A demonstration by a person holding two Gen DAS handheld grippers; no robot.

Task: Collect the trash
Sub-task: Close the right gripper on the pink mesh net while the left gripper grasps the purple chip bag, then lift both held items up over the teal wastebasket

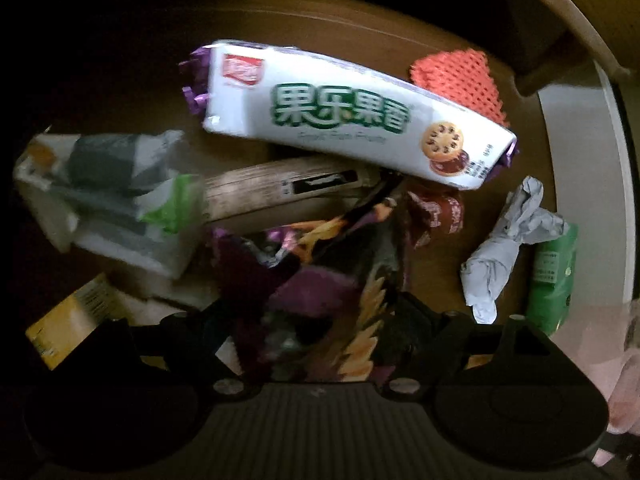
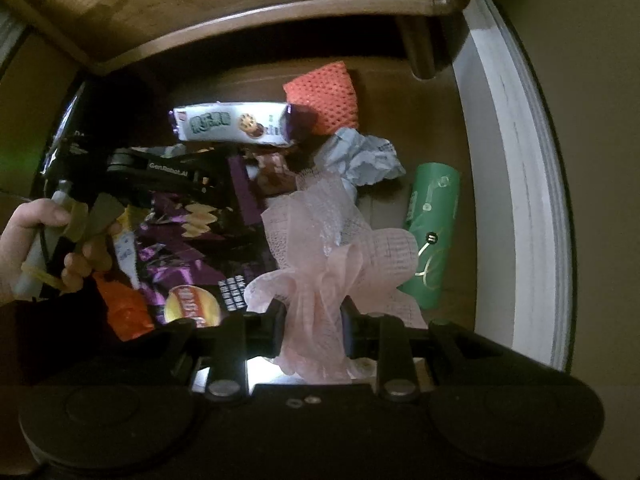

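Note:
My left gripper (image 1: 316,316) is shut on a purple chip bag (image 1: 320,280), which also shows in the right wrist view (image 2: 188,240). My right gripper (image 2: 312,320) is shut on a pink foam net (image 2: 324,248). On the wooden floor lie a white biscuit packet (image 1: 340,112), an orange foam net (image 1: 460,80), a crumpled grey paper (image 1: 508,236), a green packet (image 1: 554,276) and a brown wrapper (image 1: 436,212). The left gripper body (image 2: 160,176) shows in the right wrist view, held by a hand (image 2: 40,236).
A clear plastic bag (image 1: 108,192) and a yellow box (image 1: 72,320) lie at the left. A wooden cabinet (image 2: 240,12) on a leg (image 2: 420,52) stands behind the trash. A white baseboard (image 2: 516,184) and wall run along the right.

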